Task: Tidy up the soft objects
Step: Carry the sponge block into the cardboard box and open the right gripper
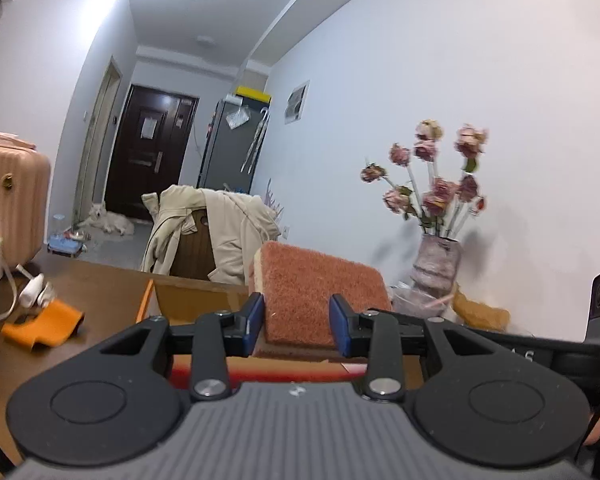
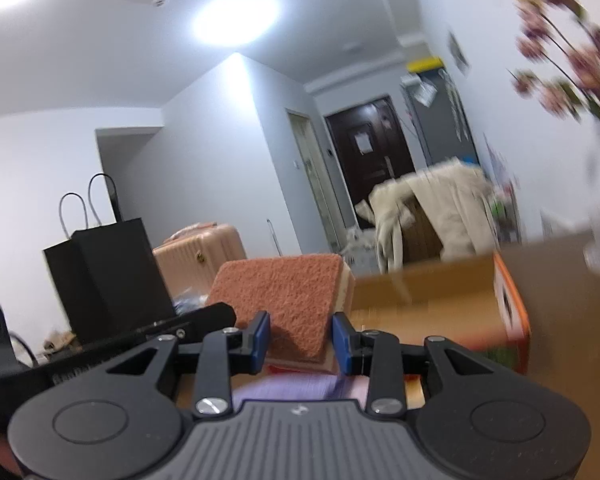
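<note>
Two blue-padded claws, left claw and right claw, each clench a rust-orange scouring sponge above the brown wooden surface. Behind stand a dried-rose vase and pink suitcase.

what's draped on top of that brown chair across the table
A cream hooded jacket hangs over the brown chair, covering its top edge and much of the back. The seat is hidden behind the table.
</note>
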